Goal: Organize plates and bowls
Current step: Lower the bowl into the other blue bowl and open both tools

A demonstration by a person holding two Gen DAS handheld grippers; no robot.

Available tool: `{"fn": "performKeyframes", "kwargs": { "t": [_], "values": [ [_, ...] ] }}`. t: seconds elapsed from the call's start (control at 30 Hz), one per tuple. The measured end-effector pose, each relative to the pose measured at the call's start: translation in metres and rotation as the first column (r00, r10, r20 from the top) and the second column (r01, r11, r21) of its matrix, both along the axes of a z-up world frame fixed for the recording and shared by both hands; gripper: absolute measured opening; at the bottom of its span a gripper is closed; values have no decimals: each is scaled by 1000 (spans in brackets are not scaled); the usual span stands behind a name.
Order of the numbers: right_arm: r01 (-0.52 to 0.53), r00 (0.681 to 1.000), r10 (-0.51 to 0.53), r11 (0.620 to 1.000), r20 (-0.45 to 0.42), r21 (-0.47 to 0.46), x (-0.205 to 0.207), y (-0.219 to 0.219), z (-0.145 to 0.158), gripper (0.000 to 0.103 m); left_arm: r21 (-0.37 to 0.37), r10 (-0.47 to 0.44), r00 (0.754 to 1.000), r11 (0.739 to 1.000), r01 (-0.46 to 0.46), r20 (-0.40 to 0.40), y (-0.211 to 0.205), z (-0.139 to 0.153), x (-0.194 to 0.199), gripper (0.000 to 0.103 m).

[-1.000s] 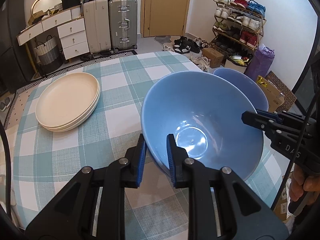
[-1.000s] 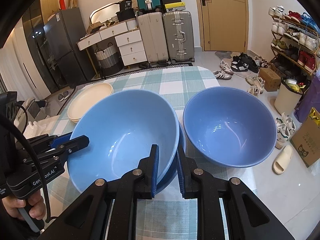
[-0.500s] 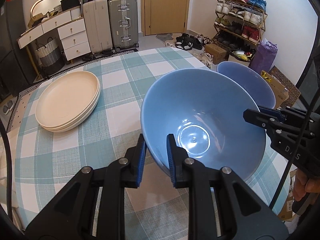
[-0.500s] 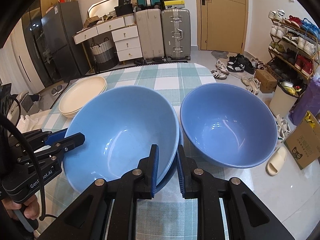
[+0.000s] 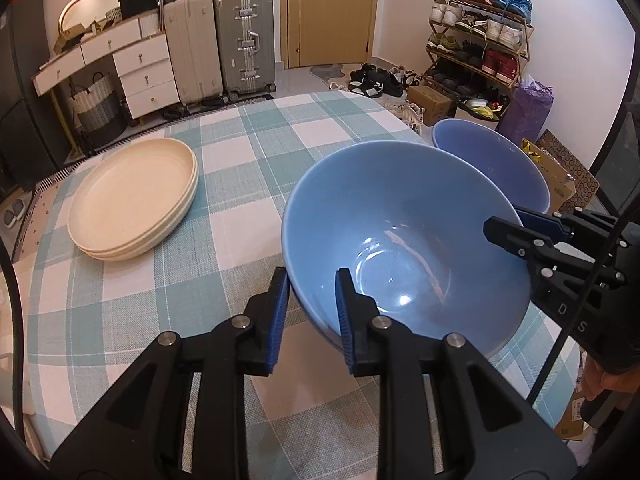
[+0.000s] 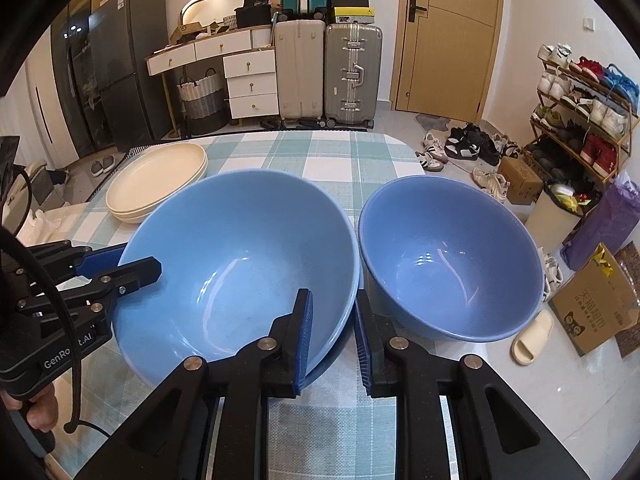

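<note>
A large blue bowl [image 5: 400, 240] [image 6: 240, 256] sits nested in a second blue bowl, whose darker rim [image 6: 340, 340] shows below it, on the checked tablecloth [image 5: 240, 140]. My left gripper [image 5: 313, 280] is shut on the near rim, one pad outside and one inside. My right gripper [image 6: 333, 300] clamps the opposite side across both nested rims; it appears in the left wrist view as the right gripper [image 5: 504, 228]. A third blue bowl [image 6: 448, 264] [image 5: 492, 160] stands alone just beside them. A stack of cream plates [image 5: 132, 200] [image 6: 156, 180] rests at the far left.
The lone bowl stands close to the table's right edge [image 6: 416, 160], with shoes, a slipper and a cardboard box [image 6: 596, 304] on the floor beyond. Suitcases [image 5: 244, 40], drawers and a shoe rack [image 5: 476, 40] line the walls. Bare cloth lies between plates and bowls.
The right wrist view has tipped and rolled a little, so the bowls sit lower in it. Both grippers keep the same hold on the bowl rims. The plates have not moved.
</note>
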State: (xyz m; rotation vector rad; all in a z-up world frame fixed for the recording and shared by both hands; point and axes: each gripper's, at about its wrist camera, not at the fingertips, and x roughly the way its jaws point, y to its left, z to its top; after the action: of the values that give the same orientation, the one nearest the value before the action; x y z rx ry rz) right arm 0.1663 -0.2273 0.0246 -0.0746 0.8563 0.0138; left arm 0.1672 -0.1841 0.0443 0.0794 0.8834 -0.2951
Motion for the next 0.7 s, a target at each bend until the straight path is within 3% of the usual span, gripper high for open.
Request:
{"fn": "performKeyframes", "kwargs": {
  "t": [0.43,0.57,0.7],
  "values": [
    [-16,1000,16,997,10,-75,0,8,-7,29,-41,-8,1000,999,7,-29,7,-7,2,19],
    [-17,1000,18,995,10,-97,-1,9,-7,38,-64,-7,999,998,4,-46,12,-9,5,25],
    [-4,1000,6,994,14,-106,-1,6,-6,51,-78,-3,999,997,0,-40,16,-6,4,45]
  ]
}}
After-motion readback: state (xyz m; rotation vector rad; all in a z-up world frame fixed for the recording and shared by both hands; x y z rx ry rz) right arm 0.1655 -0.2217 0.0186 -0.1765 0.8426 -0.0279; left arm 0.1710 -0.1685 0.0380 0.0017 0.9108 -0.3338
